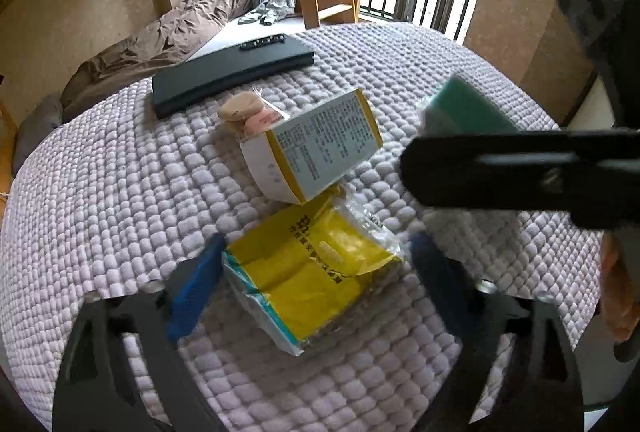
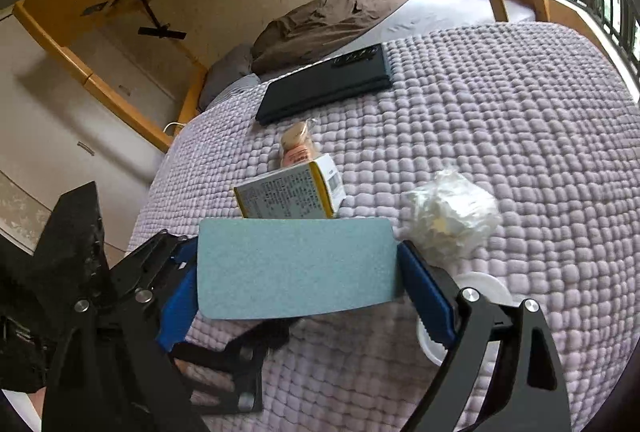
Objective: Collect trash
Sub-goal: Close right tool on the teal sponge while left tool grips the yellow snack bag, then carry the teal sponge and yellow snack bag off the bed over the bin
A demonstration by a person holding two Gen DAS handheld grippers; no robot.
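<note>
A: Looking down the left tool [image 1: 310,282], we have its blue pads on either side of the crinkly yellow-and-clear plastic wrapper [image 1: 310,278], which lies on the lilac quilted bedspread [image 1: 120,171] at the near edge. The left pad meets the wrapper's edge; on the right we cannot tell whether the pad touches, so we call it unclamped.

B: And our right tool [image 2: 298,274] grips the flat pale-green sponge-like pad [image 2: 296,270] across its width, held above the bedspread.

A: What worries us is the white-and-yellow printed cardboard box [image 1: 316,145]. It leans tilted just beyond the wrapper, and its near corner seems to rest on the wrapper's far edge.

B: So lifting the wrapper may tip the box, perhaps onto the wrapped beige-and-pink snack packet [image 1: 250,113] behind it.

A: The film is also thin and slack; the pads could crush it flat and slide off, or catch the bedspread beneath.

B: Our right tool hangs close on the right. Crowding could knock the crumpled white plastic bag [image 2: 452,213] or bump the left tool.

A: The dark flat case [image 1: 232,75] lies well apart, far side.
</note>
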